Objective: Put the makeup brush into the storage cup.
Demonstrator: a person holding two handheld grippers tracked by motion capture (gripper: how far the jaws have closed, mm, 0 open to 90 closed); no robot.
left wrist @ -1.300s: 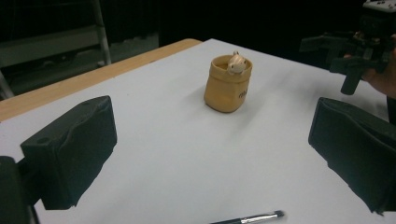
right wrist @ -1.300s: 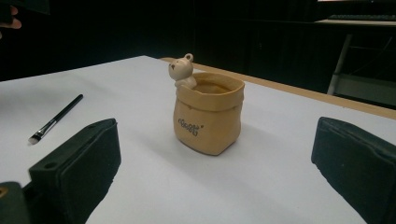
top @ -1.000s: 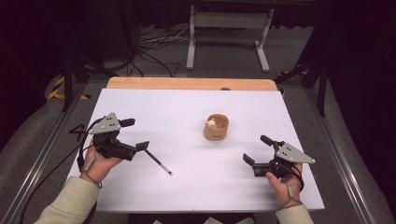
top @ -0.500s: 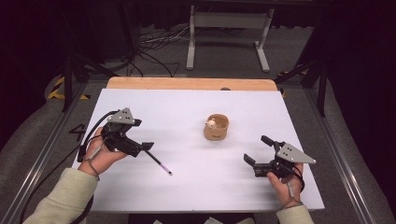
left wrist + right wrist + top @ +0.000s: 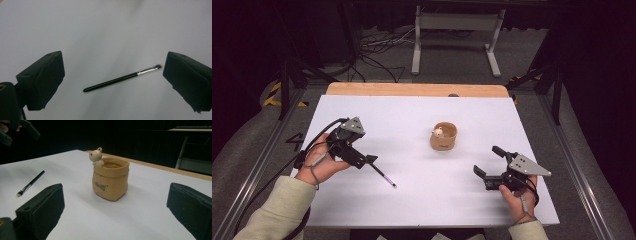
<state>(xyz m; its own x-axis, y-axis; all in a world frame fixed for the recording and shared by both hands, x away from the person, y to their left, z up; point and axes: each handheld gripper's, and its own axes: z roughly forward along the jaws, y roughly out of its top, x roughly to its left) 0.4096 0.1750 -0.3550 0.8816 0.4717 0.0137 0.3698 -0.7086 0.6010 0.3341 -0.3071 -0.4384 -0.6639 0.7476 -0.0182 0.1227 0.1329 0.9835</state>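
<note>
On the white surface (image 5: 412,130), the left gripper (image 5: 112,75) hovers with fingers wide apart, empty, over the slim black makeup brush (image 5: 122,78), which lies flat, its long axis slanting, bristles toward the tan bear-trimmed ceramic pot (image 5: 443,136). Right gripper (image 5: 486,162) gapes empty.

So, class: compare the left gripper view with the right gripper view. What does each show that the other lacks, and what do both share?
Left gripper view alone: the brush's bristle tip lying close to one jaw of the open left tool.

Right gripper view alone: a tan cup with a small bear on its rim, ahead of the open right tool.

Both: the brush lying flat on the white table.
</note>
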